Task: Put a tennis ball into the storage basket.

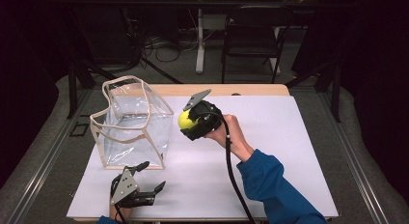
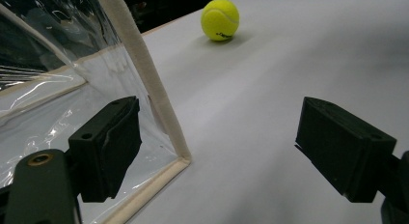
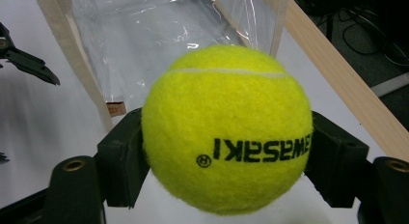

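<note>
Right gripper view — tennis ball (image 3: 226,137), "KAWASAKI" lettering mirrored

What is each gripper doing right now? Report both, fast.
Left gripper: open, holding nothing, beside the clear plastic bag with cream trim.
Right gripper: closed on the yellow felt tennis ball.

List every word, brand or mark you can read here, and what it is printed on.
"KAWASAKI", only partly in view and printed upside down, with a small circled mark beside it: on the tennis ball.
Small dark print on the ball in the left gripper view: too small to read.
</note>
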A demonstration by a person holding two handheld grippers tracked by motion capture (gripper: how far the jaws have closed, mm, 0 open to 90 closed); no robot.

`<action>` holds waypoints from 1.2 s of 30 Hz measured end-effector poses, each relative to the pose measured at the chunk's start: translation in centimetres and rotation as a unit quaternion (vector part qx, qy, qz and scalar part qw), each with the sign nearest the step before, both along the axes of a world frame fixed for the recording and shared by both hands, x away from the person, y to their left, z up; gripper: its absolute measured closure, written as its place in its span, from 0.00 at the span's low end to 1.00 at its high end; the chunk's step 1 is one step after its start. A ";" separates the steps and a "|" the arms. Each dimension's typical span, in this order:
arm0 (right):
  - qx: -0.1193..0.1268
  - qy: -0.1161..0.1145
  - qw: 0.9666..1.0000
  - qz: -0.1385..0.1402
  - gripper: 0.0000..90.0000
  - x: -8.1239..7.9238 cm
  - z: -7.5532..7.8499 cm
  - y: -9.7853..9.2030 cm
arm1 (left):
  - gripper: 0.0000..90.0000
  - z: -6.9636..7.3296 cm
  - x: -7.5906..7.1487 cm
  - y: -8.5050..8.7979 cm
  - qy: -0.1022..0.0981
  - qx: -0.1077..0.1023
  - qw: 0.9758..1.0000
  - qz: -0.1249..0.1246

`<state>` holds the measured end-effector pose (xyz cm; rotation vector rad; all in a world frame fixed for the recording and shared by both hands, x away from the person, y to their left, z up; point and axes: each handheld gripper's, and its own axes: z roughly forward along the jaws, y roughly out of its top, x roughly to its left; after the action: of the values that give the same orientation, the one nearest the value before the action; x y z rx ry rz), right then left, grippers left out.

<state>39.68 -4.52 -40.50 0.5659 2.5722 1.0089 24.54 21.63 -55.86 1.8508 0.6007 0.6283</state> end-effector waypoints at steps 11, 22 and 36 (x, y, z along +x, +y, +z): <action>0.004 -0.010 1.000 0.005 0.29 0.1 0.9 0.8 | 0.18 0.0 0.0 0.0 0.000 -0.001 1.000 -0.004; 0.019 -0.022 1.000 0.012 0.29 0.3 1.8 1.3 | 0.18 0.0 0.0 -0.1 0.001 0.000 1.000 -0.005; 0.032 -0.027 0.999 0.017 0.29 0.9 2.6 1.9 | 0.18 0.0 0.0 -0.1 0.002 0.000 1.000 -0.006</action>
<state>40.54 -2.61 -37.93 0.5066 2.5183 1.1056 24.54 21.49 -55.91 1.8548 0.5905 0.6167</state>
